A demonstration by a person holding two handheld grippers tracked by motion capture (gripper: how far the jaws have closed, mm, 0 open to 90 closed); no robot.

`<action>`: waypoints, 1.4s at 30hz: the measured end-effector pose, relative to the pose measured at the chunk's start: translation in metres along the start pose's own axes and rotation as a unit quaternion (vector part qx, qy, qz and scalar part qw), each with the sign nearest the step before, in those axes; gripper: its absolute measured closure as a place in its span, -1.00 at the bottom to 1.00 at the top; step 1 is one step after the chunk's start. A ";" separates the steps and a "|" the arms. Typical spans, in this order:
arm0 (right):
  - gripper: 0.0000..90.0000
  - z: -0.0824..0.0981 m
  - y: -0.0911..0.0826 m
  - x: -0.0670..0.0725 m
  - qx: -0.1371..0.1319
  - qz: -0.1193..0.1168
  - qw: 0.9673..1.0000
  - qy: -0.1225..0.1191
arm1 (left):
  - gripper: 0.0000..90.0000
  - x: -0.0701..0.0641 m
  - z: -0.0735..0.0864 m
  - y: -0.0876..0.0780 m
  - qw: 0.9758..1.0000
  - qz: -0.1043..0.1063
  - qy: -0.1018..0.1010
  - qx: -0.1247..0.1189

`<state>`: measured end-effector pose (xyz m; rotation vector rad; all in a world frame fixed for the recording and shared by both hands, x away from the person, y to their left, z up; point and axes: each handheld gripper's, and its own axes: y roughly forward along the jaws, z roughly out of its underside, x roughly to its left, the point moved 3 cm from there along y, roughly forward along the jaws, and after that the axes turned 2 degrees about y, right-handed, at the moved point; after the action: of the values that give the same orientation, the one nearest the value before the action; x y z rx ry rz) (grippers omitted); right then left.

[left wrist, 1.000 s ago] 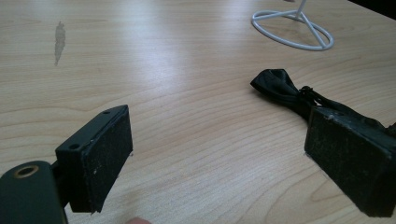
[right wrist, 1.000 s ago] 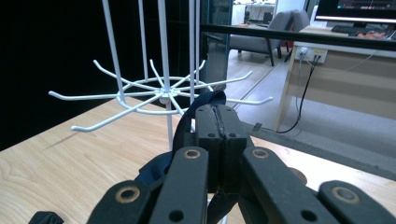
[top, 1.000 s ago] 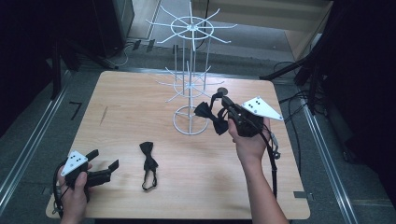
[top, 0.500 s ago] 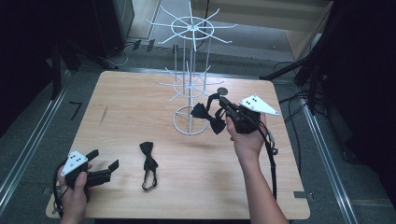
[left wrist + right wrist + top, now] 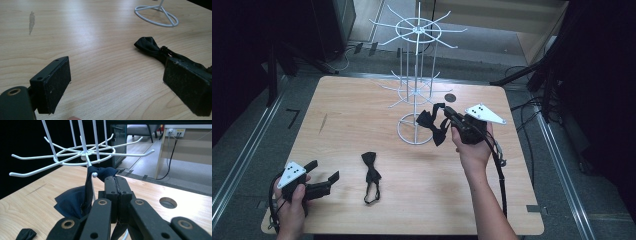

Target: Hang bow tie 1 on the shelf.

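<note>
A black bow tie (image 5: 433,125) hangs from my right gripper (image 5: 448,114), which is shut on its strap beside the white wire rack (image 5: 417,75). In the right gripper view the closed jaws (image 5: 116,182) pinch the dark fabric, and the bow tie (image 5: 75,202) drapes against a ball-tipped hook of the rack's lower tier (image 5: 82,152). A second bow tie (image 5: 371,175) lies flat on the wooden table (image 5: 352,115). My left gripper (image 5: 323,171) rests low at the front left, open and holding nothing. Its own view shows that bow tie (image 5: 150,46) beyond the right pad (image 5: 187,82).
The rack's round base ring (image 5: 417,131) stands mid-table, also seen as the base ring (image 5: 156,15) far ahead of the left jaws. A round hole (image 5: 449,96) sits in the table behind the rack. Cables run over the floor at the right.
My right gripper has carried the bow tie slightly left, closer to the rack's pole. The left gripper and the bow tie on the table have stayed put.
</note>
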<state>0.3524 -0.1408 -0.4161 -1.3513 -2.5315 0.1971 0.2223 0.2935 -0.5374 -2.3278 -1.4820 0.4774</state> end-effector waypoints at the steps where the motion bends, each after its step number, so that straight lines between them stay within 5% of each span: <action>1: 1.00 0.000 0.001 0.000 0.000 -0.002 1.000 0.001 | -0.81 0.000 0.000 0.000 1.000 0.000 0.000 0.000; 20: 1.00 0.006 0.017 0.002 0.007 0.000 1.000 0.007 | -0.81 0.000 0.000 0.000 1.000 0.001 -0.001 0.000; 42: 0.52 0.041 -0.003 0.003 0.016 0.017 1.000 -0.018 | -0.81 0.001 0.000 0.000 1.000 0.000 -0.001 0.000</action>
<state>0.3362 -0.1399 -0.4543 -1.3913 -2.5245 0.2681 0.2224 0.2941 -0.5374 -2.3279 -1.4841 0.4801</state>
